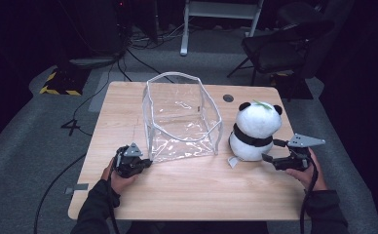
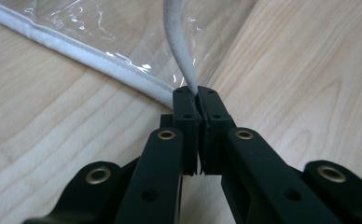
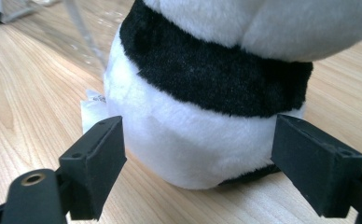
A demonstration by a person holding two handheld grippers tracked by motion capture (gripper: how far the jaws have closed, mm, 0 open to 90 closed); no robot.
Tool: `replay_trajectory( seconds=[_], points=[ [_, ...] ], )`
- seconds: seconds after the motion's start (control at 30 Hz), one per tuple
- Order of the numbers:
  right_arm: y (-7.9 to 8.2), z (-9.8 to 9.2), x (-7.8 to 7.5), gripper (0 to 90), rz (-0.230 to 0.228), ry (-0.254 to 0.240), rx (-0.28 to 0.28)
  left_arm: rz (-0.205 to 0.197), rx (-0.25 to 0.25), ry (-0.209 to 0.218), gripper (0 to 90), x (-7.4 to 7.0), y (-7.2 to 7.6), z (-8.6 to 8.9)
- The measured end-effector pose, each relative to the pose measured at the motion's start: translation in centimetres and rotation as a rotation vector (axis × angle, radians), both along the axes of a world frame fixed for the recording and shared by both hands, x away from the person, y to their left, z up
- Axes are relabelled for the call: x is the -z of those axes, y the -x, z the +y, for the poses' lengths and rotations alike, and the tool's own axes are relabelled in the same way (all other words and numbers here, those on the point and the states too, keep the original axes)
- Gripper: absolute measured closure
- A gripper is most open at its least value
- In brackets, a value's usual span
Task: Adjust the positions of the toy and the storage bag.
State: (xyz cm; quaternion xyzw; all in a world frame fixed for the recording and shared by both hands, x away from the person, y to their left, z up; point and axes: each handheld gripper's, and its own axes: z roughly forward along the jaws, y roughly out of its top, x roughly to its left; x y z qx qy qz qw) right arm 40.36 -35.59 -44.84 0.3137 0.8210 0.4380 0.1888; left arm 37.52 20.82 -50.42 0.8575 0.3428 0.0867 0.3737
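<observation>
With the left gripper (image 2: pixel 198 100) clenched on the bag (image 1: pixel 182 117) trim, the right gripper (image 3: pixel 198 154), jaws wide around the panda (image 1: pixel 254 129), should squeeze low and evenly.

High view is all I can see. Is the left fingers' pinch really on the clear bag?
Observer: Yes. In the left gripper view the left gripper is shut on the white trim at a corner of the clear bag.
Operator: And the other one, has it got the panda?
Observer: Not yet. In the right gripper view the right gripper is open, with the panda between the fingers, low on its white belly.
Operator: Is anything sticking out of the panda?
Observer: A small white tag lies on the table beside it.
</observation>
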Motion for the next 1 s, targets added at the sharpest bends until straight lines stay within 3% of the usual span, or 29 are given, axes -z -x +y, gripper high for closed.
replay_trajectory(
  seconds=[0.1,0.23,0.3,0.33,0.43,0.47,0.5,0.57,0.67,0.73,0.8,0.93,1.0],
  points=[
    [0.1,0.3,-0.2,17.8,0.002,0.013,0.002,0.009,-0.008,0.012,87.2,0.1,0.5,0.8],
    [0.2,0.4,-0.7,18.2,-0.013,-0.005,-0.005,0.003,-0.026,0.027,84.8,0.2,1.2,1.9],
    [0.2,0.3,-0.8,18.3,-0.016,-0.013,0.013,-0.004,-0.036,0.007,82.4,0.1,1.5,2.3],
    [0.1,0.2,-0.8,18.4,-0.009,-0.005,0.028,-0.012,-0.048,-0.002,73.7,0.1,1.6,2.5],
    [0.0,0.3,-0.7,18.4,-0.009,0.011,0.034,-0.047,-0.09,-0.014,66.3,0.3,1.8,3.2],
    [0.0,0.3,-0.7,18.5,-0.007,0.015,0.029,-0.07,-0.117,-0.032,53.4,0.4,1.8,3.3],
    [0.0,0.3,-0.7,18.5,-0.007,0.015,0.029,-0.076,-0.151,-0.045,53.4,0.4,1.6,3.5],
    [-0.1,0.4,-0.6,19.6,-0.006,0.018,0.028,-0.064,-0.23,-0.042,43.4,0.4,1.0,3.9],
    [-0.1,0.4,-0.5,22.7,0.001,0.023,0.023,-0.06,-0.324,-0.042,41.2,0.4,0.5,4.4],
    [-0.1,0.5,-0.4,22.4,0.0,0.045,0.015,-0.055,-0.36,-0.05,37.8,0.4,0.0,4.4],
    [-0.2,0.5,-0.4,22.2,-0.003,0.041,0.012,-0.049,-0.42,-0.055,30.4,0.5,-0.8,4.3],
    [-0.2,0.5,-0.7,18.9,-0.015,0.019,0.003,-0.032,-0.457,-0.038,23.7,0.4,-2.4,4.2],
    [-0.3,0.7,-1.0,16.6,-0.025,0.01,-0.018,-0.035,-0.461,-0.061,23.8,0.4,-3.0,3.9]
  ],
)
